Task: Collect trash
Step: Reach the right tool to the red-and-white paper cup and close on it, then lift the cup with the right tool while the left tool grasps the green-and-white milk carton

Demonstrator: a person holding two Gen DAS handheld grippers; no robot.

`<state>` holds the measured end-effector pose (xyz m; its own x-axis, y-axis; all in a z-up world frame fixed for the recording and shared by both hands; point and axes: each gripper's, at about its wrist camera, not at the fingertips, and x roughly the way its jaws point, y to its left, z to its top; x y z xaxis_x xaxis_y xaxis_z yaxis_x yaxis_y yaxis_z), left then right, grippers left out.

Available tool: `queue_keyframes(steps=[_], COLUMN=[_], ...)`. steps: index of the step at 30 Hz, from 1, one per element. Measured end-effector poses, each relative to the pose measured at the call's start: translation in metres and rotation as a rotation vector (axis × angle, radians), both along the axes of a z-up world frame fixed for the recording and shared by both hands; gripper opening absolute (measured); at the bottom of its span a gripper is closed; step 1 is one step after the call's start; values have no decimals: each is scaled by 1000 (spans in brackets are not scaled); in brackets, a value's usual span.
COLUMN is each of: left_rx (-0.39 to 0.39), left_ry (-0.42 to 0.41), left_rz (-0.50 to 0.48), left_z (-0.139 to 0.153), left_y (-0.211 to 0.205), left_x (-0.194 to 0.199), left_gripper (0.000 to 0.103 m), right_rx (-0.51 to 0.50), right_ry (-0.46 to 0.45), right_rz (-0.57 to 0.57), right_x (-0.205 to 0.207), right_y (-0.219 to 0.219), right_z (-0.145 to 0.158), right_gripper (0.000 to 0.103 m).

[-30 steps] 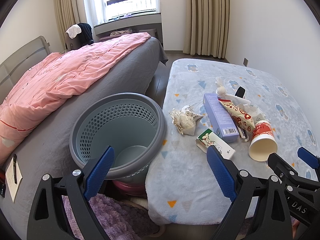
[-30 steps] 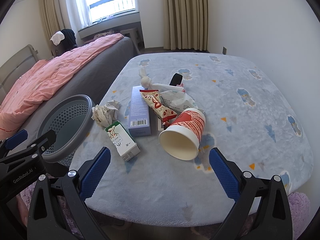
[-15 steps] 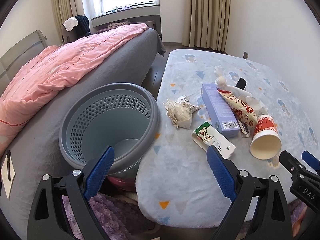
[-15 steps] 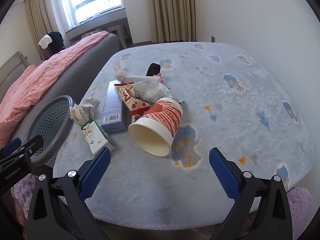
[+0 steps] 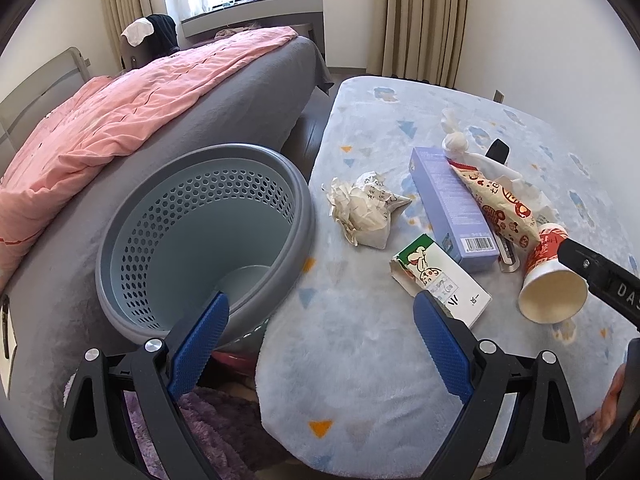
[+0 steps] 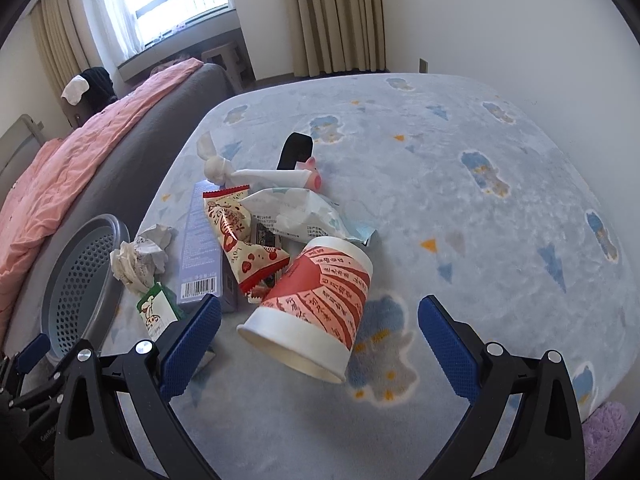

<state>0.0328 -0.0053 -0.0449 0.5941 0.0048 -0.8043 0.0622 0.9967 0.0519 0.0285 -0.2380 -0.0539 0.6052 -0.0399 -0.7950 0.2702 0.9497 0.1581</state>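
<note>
- Left wrist view: the left tongs [image 5: 320, 322] are spread wide and hold nothing, poised over the near edge of the surface [image 5: 360, 380], with the left pad over the grey perforated basket [image 5: 200, 240].
- The paper cup [image 5: 550, 286] lies tipped on its side far to the right, well apart from these tongs; the small green-and-white carton [image 5: 440, 286] is just ahead of the right pad, the crumpled paper [image 5: 366, 212] beyond it.
- Right wrist view: the right tongs [image 6: 320, 328] also gape empty, and the paper cup [image 6: 316, 308] lies directly between the pads.
- The cup's long axis runs roughly along the fingers, tilted slightly right, open mouth toward the camera.
- The right hand is clearly nearer; closing across the cup's wall looks the natural next move.
</note>
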Motion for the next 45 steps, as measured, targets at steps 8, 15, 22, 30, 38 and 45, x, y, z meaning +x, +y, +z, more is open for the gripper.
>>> queue_keyframes(steps=[8,15,22,30,38,45], left_rx=[2,5,2,-3,-31,-71], left_ry=[14,18,18,15,66,96], left_rz=[2,-6,-21,-36,-67,-77], left_z=[-9,-11,-8,-2,-6,-11], left_y=[2,1,-2,-11,-31,-56], left_x=[6,6,4,2,10,17], left_gripper=[89,89,89,89,89,89], right_rx=[-12,62,195,205,139,124], right_ry=[108,133,119,84,42,11], right_rz=[-31,-28,22,39,21,16], right_x=[21,20,20,7,-21,-37], right_y=[-5,-13,-16,-18,-33,-45], right_z=[-23,-32,-35,-23,-9,-4], right_gripper=[97,97,75,65,65,65])
